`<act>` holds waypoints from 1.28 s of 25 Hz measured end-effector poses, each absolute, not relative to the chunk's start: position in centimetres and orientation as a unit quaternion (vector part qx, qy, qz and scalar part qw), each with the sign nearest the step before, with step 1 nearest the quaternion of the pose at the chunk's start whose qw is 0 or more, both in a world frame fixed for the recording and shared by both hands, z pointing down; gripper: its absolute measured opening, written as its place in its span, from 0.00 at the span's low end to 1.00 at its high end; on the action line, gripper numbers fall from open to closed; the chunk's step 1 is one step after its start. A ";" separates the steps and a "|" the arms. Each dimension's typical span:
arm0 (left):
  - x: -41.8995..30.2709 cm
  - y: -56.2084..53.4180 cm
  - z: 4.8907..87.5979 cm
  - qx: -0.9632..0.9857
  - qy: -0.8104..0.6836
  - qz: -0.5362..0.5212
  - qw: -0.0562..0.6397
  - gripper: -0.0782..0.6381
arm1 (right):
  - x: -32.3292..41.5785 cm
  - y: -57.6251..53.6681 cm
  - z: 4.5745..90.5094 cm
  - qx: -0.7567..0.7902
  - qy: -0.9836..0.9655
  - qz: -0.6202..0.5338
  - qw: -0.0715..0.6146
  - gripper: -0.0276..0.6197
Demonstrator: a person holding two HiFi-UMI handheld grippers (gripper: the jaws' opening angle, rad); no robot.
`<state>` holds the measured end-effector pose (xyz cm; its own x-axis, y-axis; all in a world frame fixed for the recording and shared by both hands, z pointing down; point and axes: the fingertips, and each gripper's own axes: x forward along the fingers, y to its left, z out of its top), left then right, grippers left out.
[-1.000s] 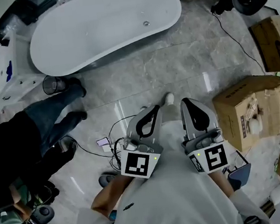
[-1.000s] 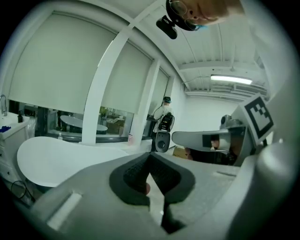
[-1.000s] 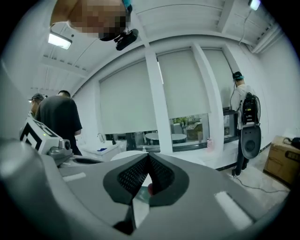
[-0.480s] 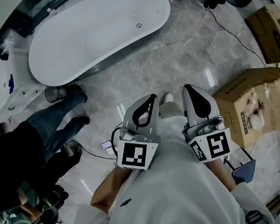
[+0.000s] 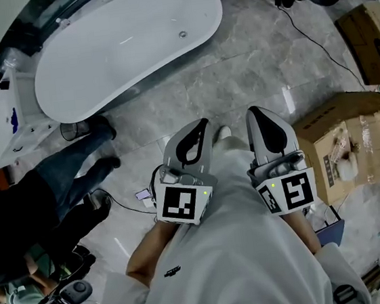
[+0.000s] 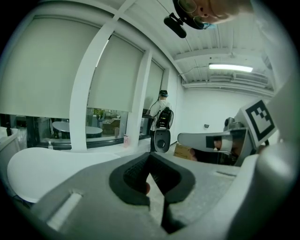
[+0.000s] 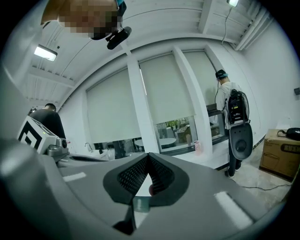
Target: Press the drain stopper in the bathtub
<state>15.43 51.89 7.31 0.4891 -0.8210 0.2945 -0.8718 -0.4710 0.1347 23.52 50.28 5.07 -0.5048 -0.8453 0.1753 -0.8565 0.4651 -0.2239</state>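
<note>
At far left, a bystander (image 5: pixel 38 192) was cut off by the frame edge. Bathtub (image 5: pixel 123 46) lay upper left, its drain stopper (image 5: pixel 182 34) only a small dot, detail unreadable. Left gripper (image 5: pixel 202 123) and right gripper (image 5: pixel 253 112) were well apart from the tub, jaws closed tip to tip, nothing held.

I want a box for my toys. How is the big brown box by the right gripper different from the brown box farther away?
The near cardboard box is pale tan, shows whole, and has crumpled white stuff on its side. The far cardboard box is darker brown, looks smaller from here, and is cut off by the picture's edge. Both are cardboard and stand on the grey floor.
</note>
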 end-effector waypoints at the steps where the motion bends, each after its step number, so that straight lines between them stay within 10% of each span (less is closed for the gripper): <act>1: 16.0 51.4 7.4 0.853 -0.496 0.095 0.134 0.11 | 24.0 49.9 5.3 0.497 -0.855 0.146 0.019 0.05; 32: 5.8 17.4 8.1 0.858 -0.464 0.078 0.207 0.11 | 15.6 16.5 3.2 0.538 -0.830 0.139 0.057 0.05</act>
<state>5.84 17.41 8.14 0.5575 -0.7638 0.3253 -0.8281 -0.4838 0.2831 15.64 16.46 3.23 -0.4153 -0.8763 0.2441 -0.9080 0.3829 -0.1703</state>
